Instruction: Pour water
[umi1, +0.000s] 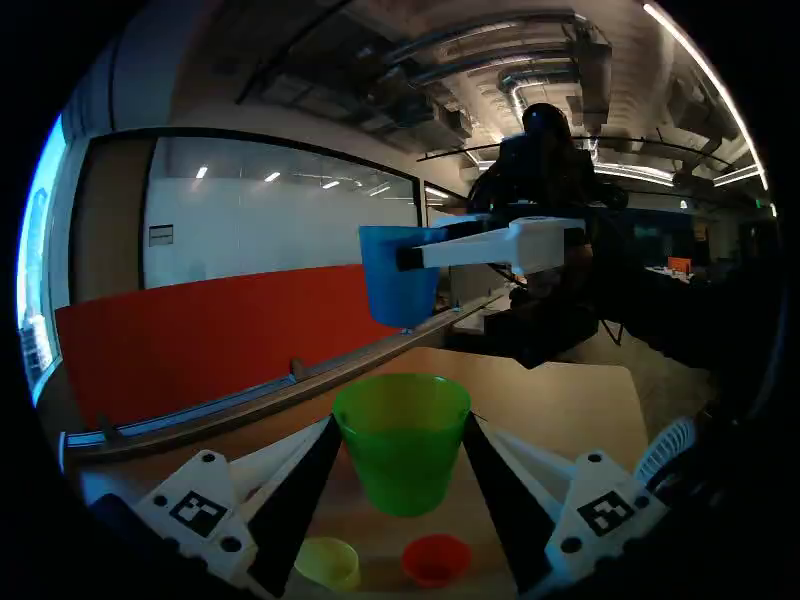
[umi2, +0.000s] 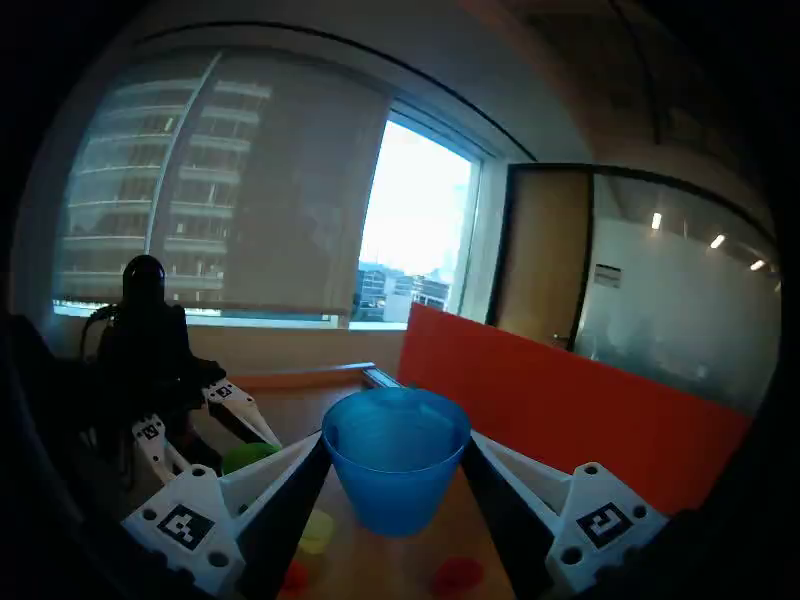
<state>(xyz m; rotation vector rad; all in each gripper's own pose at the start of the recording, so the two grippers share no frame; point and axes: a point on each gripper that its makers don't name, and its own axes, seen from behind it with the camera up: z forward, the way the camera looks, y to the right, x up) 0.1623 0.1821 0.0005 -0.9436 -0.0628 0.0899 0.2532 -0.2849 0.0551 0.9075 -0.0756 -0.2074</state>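
Fingers (umi1: 300, 490) of the left gripper (umi1: 402, 425): clamped on both flanks of the green cup (umi1: 402, 440), holding it upright, low over the table (umi1: 560, 400). Cannot tell whether lifted clear or resting on it.

Over to the right gripper view, same story: right gripper (umi2: 396, 440) pinching the blue cup (umi2: 395, 475) from either side, rim level, mouth up. From the left gripper view, hanging high and beyond the green one, well apart from it, roughly upright. No stream, no real tilt.

Looks like both pick-ups done and the pour itself not yet begun. Remaining: bringing the blue rim over the green mouth, then tipping. Cannot tell whether any water sits in the blue cup; inside, only a paler blue.

Now the stuff itself. Both cups tapered, wide at the rim and narrow at the base, in smooth thin plastic, slightly translucent, with light glowing through the walls. Probably light and a touch flexible, so easy to squeeze out of round.

Down on the table, a small yellow cup (umi1: 330, 560) and a small red cup (umi1: 437, 558), squat, with the same taper. Tabletop pale, wood-toned, matte. Behind, a flat orange panel (umi1: 200, 340) under glass.
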